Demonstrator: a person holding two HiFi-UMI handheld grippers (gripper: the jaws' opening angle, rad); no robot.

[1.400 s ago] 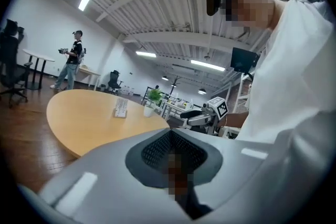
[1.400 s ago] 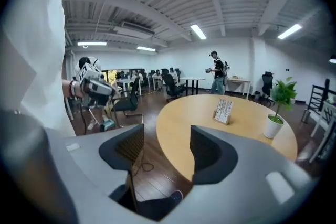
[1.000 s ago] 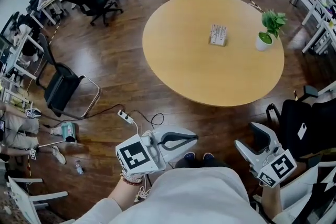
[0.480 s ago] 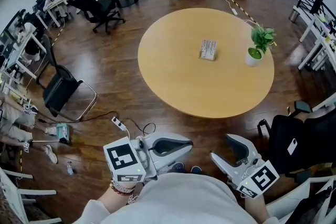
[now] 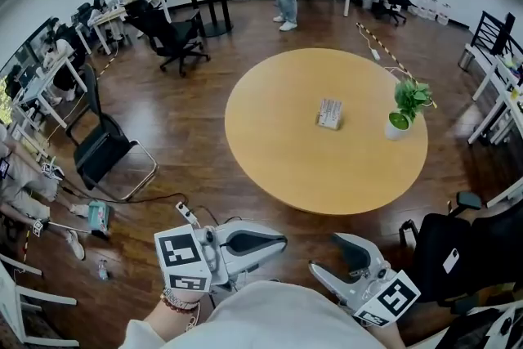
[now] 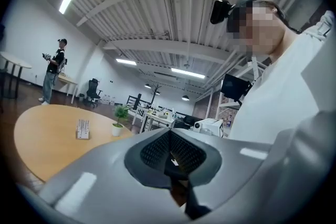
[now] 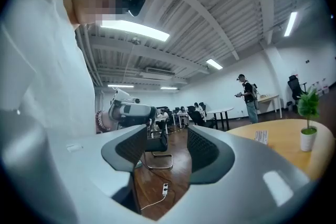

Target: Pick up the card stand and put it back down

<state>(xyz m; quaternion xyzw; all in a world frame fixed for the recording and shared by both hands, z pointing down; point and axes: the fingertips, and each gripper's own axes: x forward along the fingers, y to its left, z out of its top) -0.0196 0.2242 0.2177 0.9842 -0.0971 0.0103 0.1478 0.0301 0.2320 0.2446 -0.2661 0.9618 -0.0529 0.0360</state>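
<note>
Head view: left tongs [image 5: 280, 241] pressed together, nothing between them, touching nothing. Left gripper view confirms it: the two dark ribbed pads meet at the tip with no object in them. Right tongs [image 5: 337, 256] stand apart at a moderate gap and are empty; right gripper view shows only glossy floor and a white power strip [image 7: 165, 188] through the gap. Both tongs are held low in front of the person's pale top, well short of the tabletop [image 5: 278, 159]. Tong shells are smooth light-grey plastic, curved, with black textured inner pads. Each carries a white cube with black square markers, left cube [image 5: 181, 259], right cube [image 5: 390, 300].

Card stand [image 5: 329, 114] sits on the tabletop right of centre, small, pale and boxy, its top face ribbed with slots, untouched and well apart from both tongs. Near it, toward the right edge, is a green leafy plant in a white pot [image 5: 398, 123]. Tabletop is round, matte light-tan wood. Floor [image 5: 163, 143] is dark brown planks, shiny.
</note>
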